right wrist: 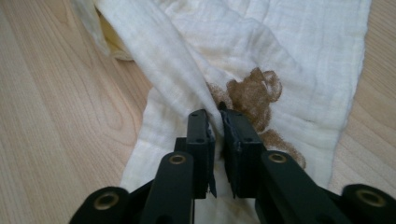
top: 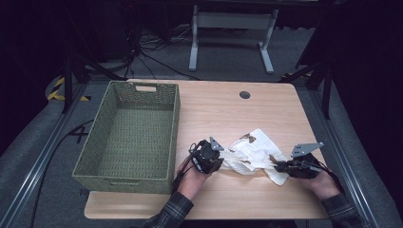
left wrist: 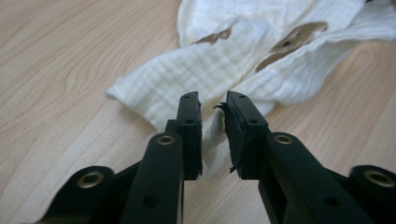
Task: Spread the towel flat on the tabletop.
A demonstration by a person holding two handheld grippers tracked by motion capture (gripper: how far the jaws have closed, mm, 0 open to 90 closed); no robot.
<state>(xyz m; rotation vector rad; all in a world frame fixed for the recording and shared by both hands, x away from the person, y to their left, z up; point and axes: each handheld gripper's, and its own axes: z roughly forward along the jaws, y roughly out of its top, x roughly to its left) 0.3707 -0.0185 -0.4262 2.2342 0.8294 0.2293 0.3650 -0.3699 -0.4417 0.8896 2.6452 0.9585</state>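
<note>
The left gripper (top: 219, 159) has its jaws narrowly parted, a fold of the white cloth (top: 254, 152) between them, unpinched. The right gripper (top: 278, 166) has a narrow gap too, cloth ridge inside; whether the pads press it is unclear. The cloth lies crumpled on the wooden table (top: 228, 107), right of the green basket (top: 173, 137).

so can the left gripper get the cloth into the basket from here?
Probably yes: the left gripper is at the cloth, and the basket, open-topped, sits right beside that hand, nothing between.
</note>
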